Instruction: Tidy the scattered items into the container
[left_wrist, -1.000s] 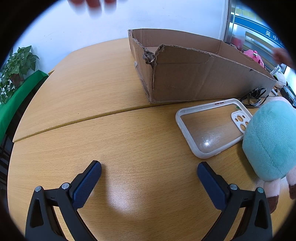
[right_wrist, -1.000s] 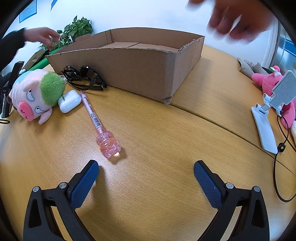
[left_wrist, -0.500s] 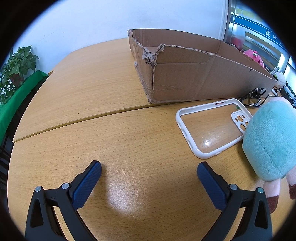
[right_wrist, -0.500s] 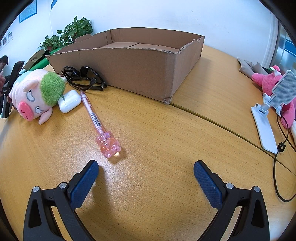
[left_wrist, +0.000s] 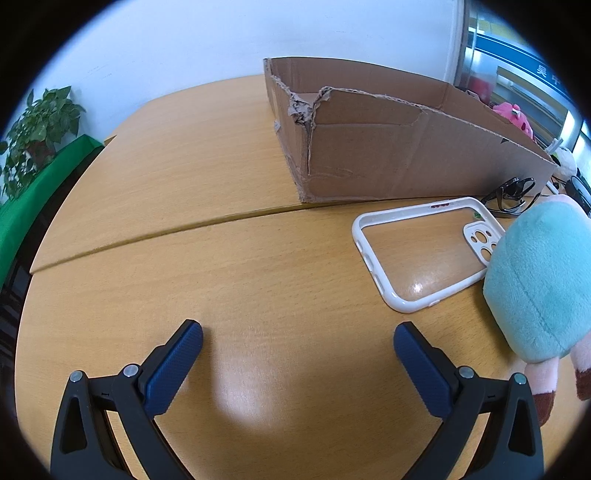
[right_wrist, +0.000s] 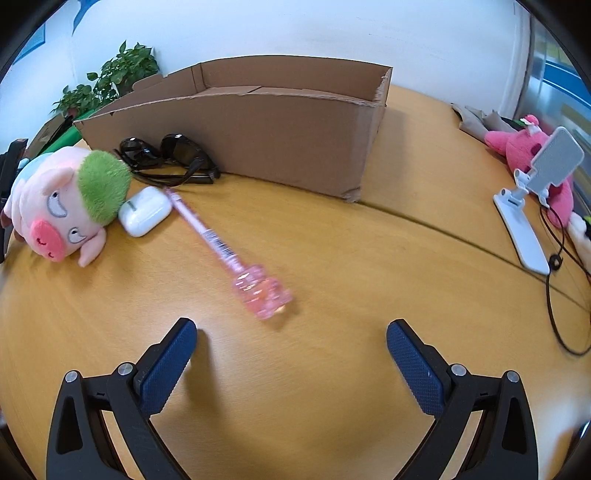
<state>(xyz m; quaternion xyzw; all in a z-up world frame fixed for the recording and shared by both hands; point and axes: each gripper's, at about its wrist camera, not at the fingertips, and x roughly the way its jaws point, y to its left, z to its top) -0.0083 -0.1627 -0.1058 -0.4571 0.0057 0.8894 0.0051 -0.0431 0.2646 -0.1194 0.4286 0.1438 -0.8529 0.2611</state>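
Opening step by my read: nothing gathered yet. Wooden table (left_wrist: 184, 192), smooth, seamed. Cardboard box (right_wrist: 258, 125), torn rim, matte. Plush pig (right_wrist: 62, 199) beside it, soft; sunglasses (right_wrist: 170, 158) against box wall; white earbud case (right_wrist: 146, 210), glossy; phone case (left_wrist: 424, 254), flexible frame. Pink pen (right_wrist: 229, 254) with knobbly cap lies just ahead of right gripper (right_wrist: 291, 343). Left gripper (left_wrist: 297, 345) and right both gape wide, empty. Next likely calls for straddling the pen's thin barrel.

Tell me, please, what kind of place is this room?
Probably an office or meeting room, though that is a guess. A large wooden table joined from sections, a potted plant by a plain white wall, and a glass door or partition with a blue sign suggest it.
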